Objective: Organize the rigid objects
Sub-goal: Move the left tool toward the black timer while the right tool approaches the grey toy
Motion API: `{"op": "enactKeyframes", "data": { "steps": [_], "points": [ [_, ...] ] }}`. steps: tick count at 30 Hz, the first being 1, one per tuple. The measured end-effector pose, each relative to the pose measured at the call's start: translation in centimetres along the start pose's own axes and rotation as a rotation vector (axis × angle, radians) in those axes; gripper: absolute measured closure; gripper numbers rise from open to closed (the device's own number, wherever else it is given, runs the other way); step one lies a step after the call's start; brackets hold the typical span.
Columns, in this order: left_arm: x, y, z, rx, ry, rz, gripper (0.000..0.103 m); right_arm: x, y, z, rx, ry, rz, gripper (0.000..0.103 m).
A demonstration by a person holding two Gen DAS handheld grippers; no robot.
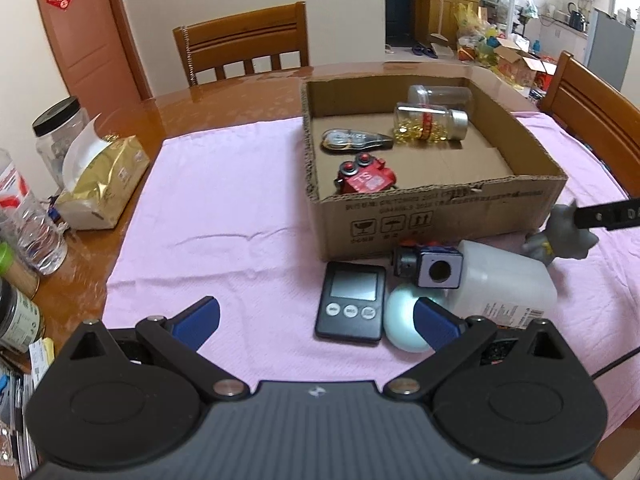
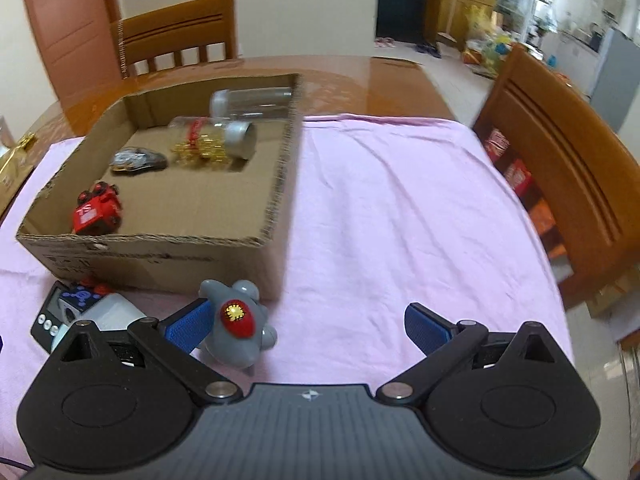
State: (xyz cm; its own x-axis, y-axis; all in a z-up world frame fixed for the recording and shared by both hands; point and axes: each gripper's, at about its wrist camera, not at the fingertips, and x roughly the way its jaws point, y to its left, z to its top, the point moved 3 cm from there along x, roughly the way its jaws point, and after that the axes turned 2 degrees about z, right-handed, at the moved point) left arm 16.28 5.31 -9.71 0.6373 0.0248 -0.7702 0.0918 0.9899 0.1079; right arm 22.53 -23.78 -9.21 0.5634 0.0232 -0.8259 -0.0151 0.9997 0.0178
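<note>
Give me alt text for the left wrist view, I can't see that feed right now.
The left gripper hovers with jaws open over a pink cloth, facing a black timer, a pale ball, a toy camera and a white bottle. Behind them an open cardboard box holds two jars, a red toy and a dark oval item.

a glossy brown wooden table (image 1: 224,100) carries a pink cloth (image 1: 240,216) over its near part. on the cloth sit a cardboard box (image 1: 440,216), a black timer (image 1: 352,304), a white bottle (image 1: 504,284) lying flat and a grey toy (image 2: 240,328). off the cloth (left edge) rest a gold packet (image 1: 100,184) and some jars (image 1: 56,132).
</note>
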Motion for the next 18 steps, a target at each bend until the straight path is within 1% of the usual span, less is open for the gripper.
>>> {"op": "enactKeyframes", "data": {
  "steps": [4,7,10,12,13,18],
  "points": [
    [0.3,-0.7,0.3,0.014,0.000,-0.016,0.001,-0.4,-2.3,-1.2,0.026,0.016,-0.067,0.000],
    [0.5,-1.1,0.5,0.021,0.003,-0.026,0.001,-0.1,-3.7,-2.4,0.041,0.045,-0.079,0.000],
    [0.8,-1.5,0.5,0.035,0.007,-0.030,0.001,0.0,-4.4,-3.7,0.053,0.060,-0.052,0.000],
    [1.0,-1.6,0.4,0.045,0.014,-0.033,0.001,0.2,-4.0,-4.5,0.052,0.066,-0.008,0.000],
    [1.2,-1.6,0.3,0.048,0.019,-0.031,0.001,0.5,-3.5,-4.8,0.044,0.069,0.000,0.000],
    [2.3,-1.3,-0.4,0.062,0.047,-0.019,0.001,2.4,-0.8,-6.4,-0.051,0.104,0.021,0.000]
  ]
}}
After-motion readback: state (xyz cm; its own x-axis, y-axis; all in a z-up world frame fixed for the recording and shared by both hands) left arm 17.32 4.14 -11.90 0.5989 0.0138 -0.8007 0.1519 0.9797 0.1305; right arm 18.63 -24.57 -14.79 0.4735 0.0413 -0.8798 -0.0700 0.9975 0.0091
